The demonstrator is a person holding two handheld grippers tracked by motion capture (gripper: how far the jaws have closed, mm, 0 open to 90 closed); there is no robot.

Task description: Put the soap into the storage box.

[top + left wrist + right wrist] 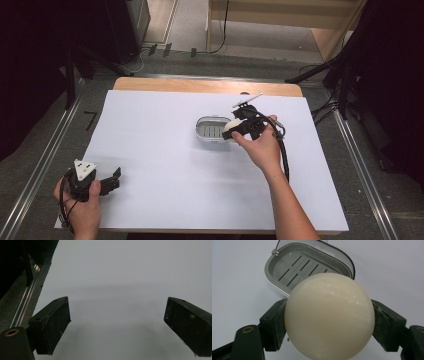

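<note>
The right gripper (239,127) is clamped on a round, cream-white bar of soap (329,316), with one black jaw pressed against each side of the bar. In the right gripper view the soap sits between the jaws, just in front of an oval grey plastic soap dish (287,270) whose slotted floor is exposed and whose clear lid stands open at the far rim. In the high view the soap (231,125) is held at the right-hand end of the soap dish (207,129), overlapping its rim; whether the bar touches the dish cannot be determined. The dish rests on a white sheet (165,165) covering the table, roughly at the centre of the sheet. The left gripper (114,181) is held well away from the dish, near the front left corner of the sheet, with its jaws spread wide and nothing between them; the left gripper view shows bare white sheet (117,290) between the two jaws.
</note>
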